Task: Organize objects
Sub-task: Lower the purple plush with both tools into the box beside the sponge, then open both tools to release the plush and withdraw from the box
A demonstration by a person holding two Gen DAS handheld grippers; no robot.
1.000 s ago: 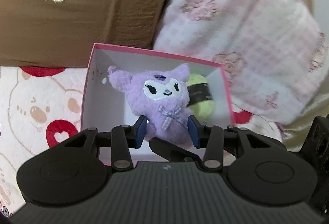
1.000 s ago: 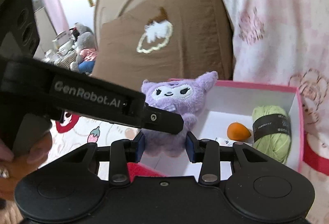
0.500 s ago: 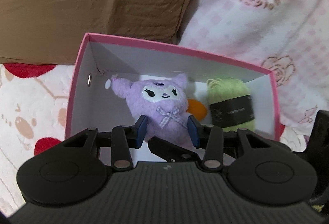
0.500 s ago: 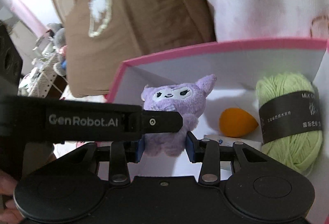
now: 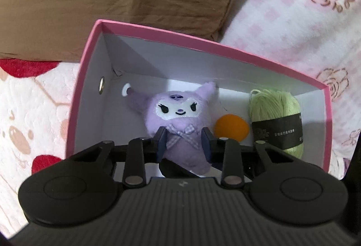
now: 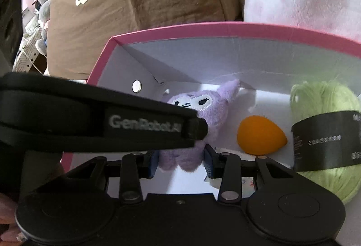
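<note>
Plush toy [image 5: 178, 124] sits in our box [image 5: 90, 61]; both jaws grip it, our left gripper [image 5: 183, 144] closing.

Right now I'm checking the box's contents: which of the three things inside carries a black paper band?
The light green yarn ball at the right end of the pink box; the purple plush and the orange sponge have none.

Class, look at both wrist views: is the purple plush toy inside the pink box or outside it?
Inside. The purple plush toy sits below the pink box rim, white walls around it, beside the orange egg and green yarn.
</note>
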